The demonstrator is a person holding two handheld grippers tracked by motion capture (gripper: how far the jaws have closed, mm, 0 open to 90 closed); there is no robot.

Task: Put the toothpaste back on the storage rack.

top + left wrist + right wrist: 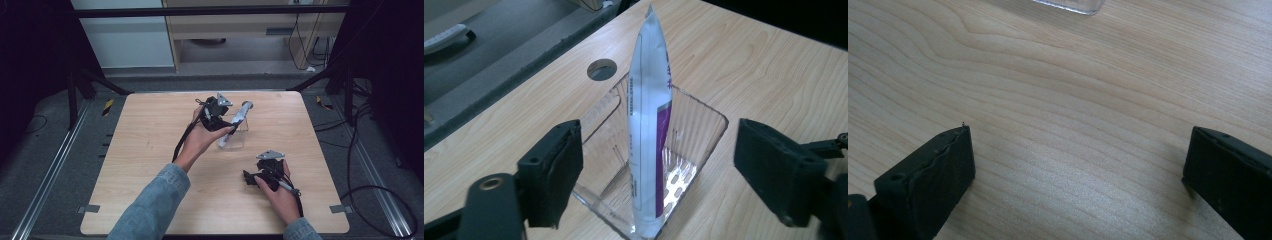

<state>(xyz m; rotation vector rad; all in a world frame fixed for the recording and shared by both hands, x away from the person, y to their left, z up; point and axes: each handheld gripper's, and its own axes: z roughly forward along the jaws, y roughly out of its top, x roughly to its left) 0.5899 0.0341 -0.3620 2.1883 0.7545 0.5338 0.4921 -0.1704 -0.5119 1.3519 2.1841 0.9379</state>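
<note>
Left gripper (659,170) jaws stand wide, clear of the tube (649,125) leaning in the clear tray (709,125); right gripper (1078,175) gapes empty.

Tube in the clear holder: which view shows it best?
Left gripper view: the tube stands close up in the clear holder, between open jaws that don't touch it. High view shows it small and slanted. Right gripper view catches just a holder corner.
</note>
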